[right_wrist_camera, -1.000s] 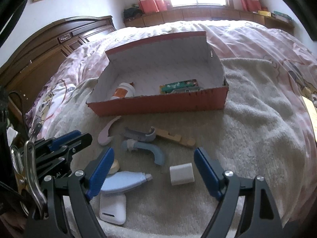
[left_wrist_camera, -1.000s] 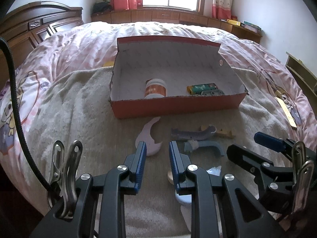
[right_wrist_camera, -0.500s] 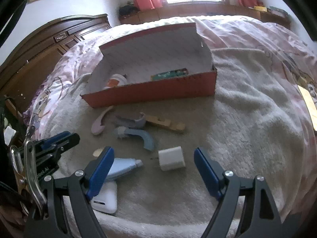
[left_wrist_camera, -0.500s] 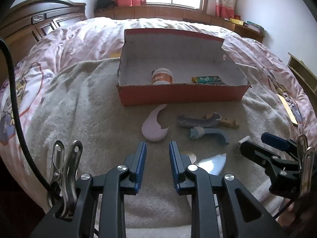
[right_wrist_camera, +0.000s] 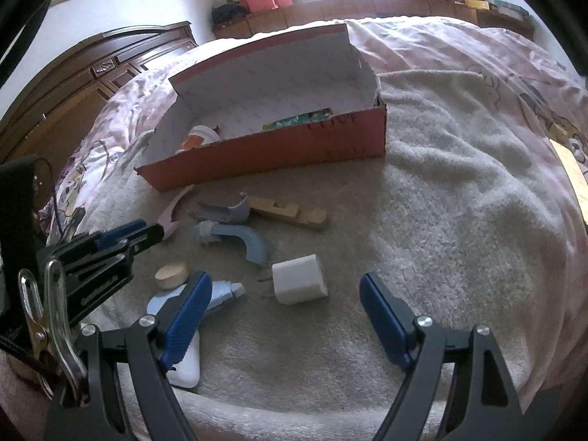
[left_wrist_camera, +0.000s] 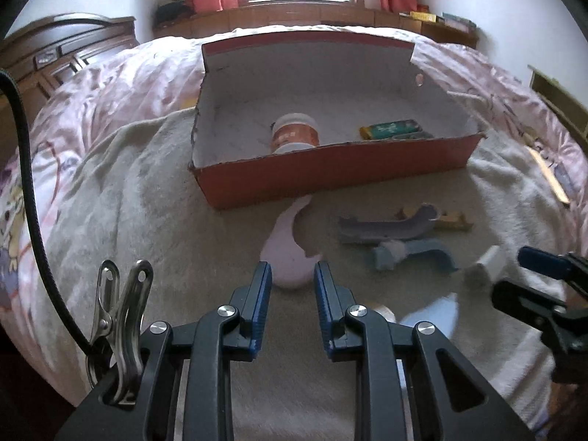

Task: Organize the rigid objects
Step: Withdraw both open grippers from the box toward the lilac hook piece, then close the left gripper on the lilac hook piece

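Note:
A red cardboard box lies open on a beige towel; inside are an orange-labelled jar and a green pack. In front of it lie a pale pink curved piece, a grey-purple piece, a blue piece, a wooden piece, a white charger plug, a round wooden disc and a pale blue item. My left gripper is narrowly open, its tips on either side of the pink piece's near end. My right gripper is wide open just before the plug.
The towel covers a pink patterned bedspread. A dark wooden headboard stands at the left, a window ledge at the back. A white case lies under my right gripper's left finger. A flat yellowish card lies at the right.
Both grippers have moved forward toward the box. My left gripper has closed in on the pink piece; my right gripper has come nearer the white plug. Jaw openings are unchanged.

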Action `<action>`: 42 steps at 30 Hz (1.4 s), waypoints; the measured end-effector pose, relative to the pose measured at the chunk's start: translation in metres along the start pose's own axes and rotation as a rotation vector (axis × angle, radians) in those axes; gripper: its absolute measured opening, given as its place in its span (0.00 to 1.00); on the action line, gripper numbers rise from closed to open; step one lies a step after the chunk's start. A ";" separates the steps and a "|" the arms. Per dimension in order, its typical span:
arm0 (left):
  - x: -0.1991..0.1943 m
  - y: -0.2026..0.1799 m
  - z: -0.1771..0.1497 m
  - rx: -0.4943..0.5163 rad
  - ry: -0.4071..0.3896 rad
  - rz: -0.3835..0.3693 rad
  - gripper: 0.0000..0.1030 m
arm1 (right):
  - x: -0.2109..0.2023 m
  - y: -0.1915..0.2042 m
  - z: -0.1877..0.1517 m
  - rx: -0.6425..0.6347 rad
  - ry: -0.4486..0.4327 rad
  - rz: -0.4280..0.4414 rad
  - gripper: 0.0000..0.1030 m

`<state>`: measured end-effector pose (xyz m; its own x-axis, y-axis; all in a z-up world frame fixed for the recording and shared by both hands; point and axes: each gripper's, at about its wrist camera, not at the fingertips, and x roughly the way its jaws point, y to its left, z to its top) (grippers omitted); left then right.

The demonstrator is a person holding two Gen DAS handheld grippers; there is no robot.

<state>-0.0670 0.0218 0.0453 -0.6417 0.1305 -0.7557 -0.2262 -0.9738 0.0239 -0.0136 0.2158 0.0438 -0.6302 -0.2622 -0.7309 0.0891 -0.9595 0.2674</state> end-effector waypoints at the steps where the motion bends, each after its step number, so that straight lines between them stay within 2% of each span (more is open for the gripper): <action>1: 0.002 0.000 0.001 0.003 0.001 -0.005 0.24 | 0.001 -0.001 0.000 0.003 0.002 0.000 0.83; 9: 0.012 -0.007 0.005 0.050 0.005 -0.059 0.24 | 0.006 -0.005 -0.001 0.016 0.017 0.003 0.83; 14: 0.016 -0.010 0.007 0.085 -0.003 -0.039 0.25 | 0.008 -0.007 -0.001 0.022 0.020 0.005 0.83; 20: 0.015 -0.002 0.005 0.066 0.000 -0.054 0.32 | 0.011 -0.010 -0.002 0.029 0.027 0.008 0.83; 24: 0.019 0.004 0.000 0.060 0.012 -0.048 0.41 | 0.013 -0.010 -0.002 0.031 0.032 0.011 0.83; 29: 0.024 0.007 0.002 0.027 0.021 -0.066 0.41 | 0.017 -0.010 -0.003 0.030 0.041 0.010 0.83; 42: 0.018 0.003 0.000 0.021 0.003 -0.049 0.41 | 0.020 -0.011 -0.005 0.041 0.050 0.005 0.83</action>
<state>-0.0792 0.0211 0.0313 -0.6271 0.1777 -0.7584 -0.2731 -0.9620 0.0004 -0.0234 0.2201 0.0233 -0.5907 -0.2725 -0.7595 0.0596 -0.9534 0.2958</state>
